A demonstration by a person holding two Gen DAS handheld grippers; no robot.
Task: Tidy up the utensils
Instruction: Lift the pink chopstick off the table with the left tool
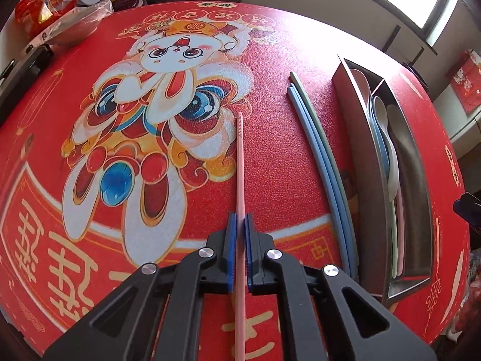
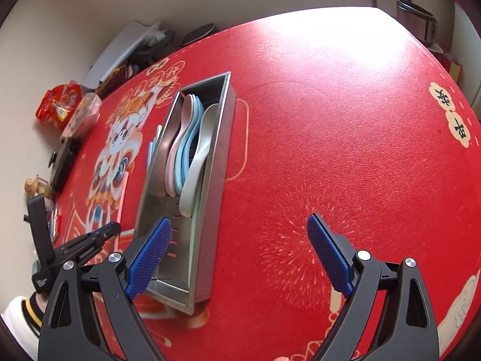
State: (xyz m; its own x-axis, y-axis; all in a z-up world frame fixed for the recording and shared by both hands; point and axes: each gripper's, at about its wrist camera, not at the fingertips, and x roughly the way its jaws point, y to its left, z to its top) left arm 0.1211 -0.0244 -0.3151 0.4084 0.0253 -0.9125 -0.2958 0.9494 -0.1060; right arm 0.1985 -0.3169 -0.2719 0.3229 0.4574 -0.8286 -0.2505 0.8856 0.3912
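Red printed cloth [image 1: 285,156] covers the desk, cartoon rabbit print [image 1: 156,105] on the left half, window glare on the far edge. Wall side of the desk has clutter: red snack bag [image 1: 48,3], plastic-wrapped dish [image 1: 75,27], some dark gear.

Left tool [image 1: 240,225] is clamped narrow on a pink chopstick [image 1: 240,162]. Blue pads grip it on both sides; the stick runs straight ahead along the fingers, its ridged tip out over the rabbit print. Can't tell if the tip touches the cloth.

Right of it, two blue chopsticks [image 1: 324,174] and a green one [image 1: 312,120] lie side by side on the cloth, touching, just beside the steel tray [image 1: 360,162].

Tray is long, with a lengthwise divider. One side holds stacked spoons [image 2: 186,144], pink, blue and pale grey, bowls toward the far end. The other side shows bare steel in the left view.

Right tool [image 2: 237,252] is spread wide, holding nothing, hovering over the near end of the tray; its left pad overlaps the tray in view, the right one sits over bare cloth.
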